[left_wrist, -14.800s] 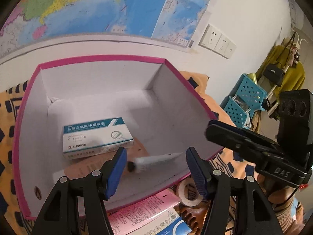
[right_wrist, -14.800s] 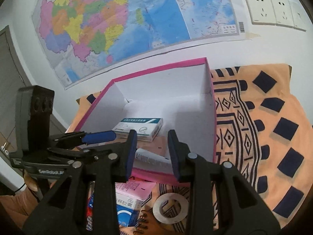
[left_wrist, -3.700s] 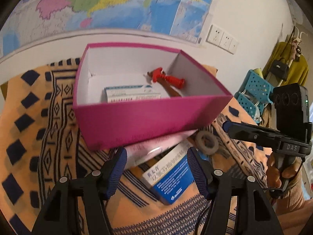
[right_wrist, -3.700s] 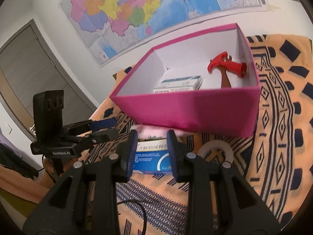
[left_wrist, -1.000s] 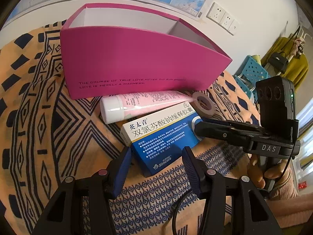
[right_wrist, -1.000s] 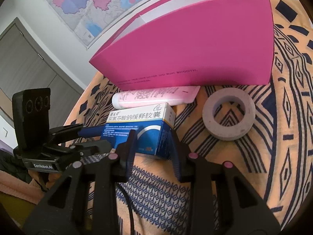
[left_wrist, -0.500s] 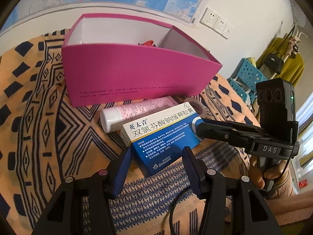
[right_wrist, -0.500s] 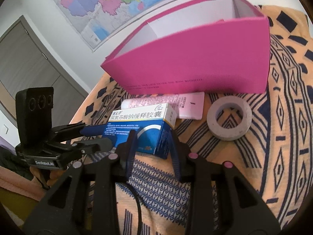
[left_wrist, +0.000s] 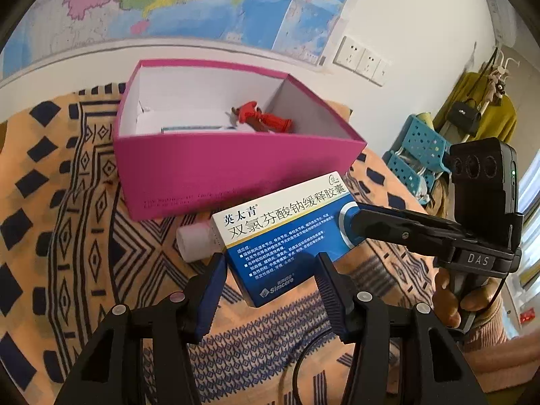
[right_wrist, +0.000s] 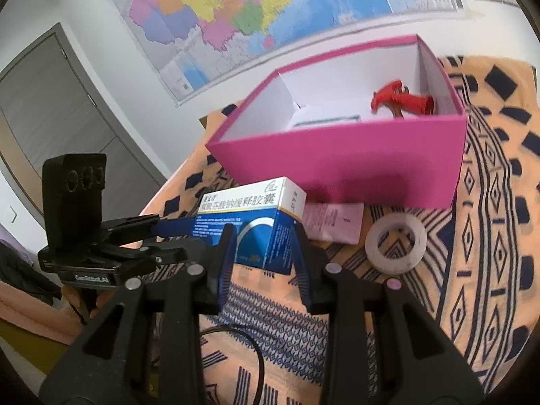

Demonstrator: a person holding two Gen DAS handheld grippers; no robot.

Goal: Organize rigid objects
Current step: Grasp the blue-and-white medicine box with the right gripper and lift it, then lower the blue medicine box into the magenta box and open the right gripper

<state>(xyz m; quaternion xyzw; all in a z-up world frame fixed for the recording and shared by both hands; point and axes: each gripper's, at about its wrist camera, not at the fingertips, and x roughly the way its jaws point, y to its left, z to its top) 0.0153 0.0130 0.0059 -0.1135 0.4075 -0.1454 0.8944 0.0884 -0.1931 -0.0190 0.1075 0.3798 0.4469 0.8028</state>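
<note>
A blue and white medicine box (left_wrist: 287,233) is lifted off the cloth, in front of the pink box (left_wrist: 219,168). My left gripper (left_wrist: 270,280) is shut on its near end. My right gripper (right_wrist: 263,246) is shut on its other end (right_wrist: 256,222). Inside the pink box (right_wrist: 354,158) lie a red toy hammer (left_wrist: 263,118) and a white and teal medicine box (left_wrist: 192,129); both show in the right wrist view, the hammer (right_wrist: 401,101) at the right wall.
A pink tube (right_wrist: 332,222) lies on the patterned orange cloth (left_wrist: 67,236) under the lifted box, its white cap (left_wrist: 194,241) showing. A white tape roll (right_wrist: 395,246) lies to its right. A map (left_wrist: 168,0) hangs on the wall.
Both grippers have lifted the blue medicine box up off the cloth. The inside of the pink box has come into view.
</note>
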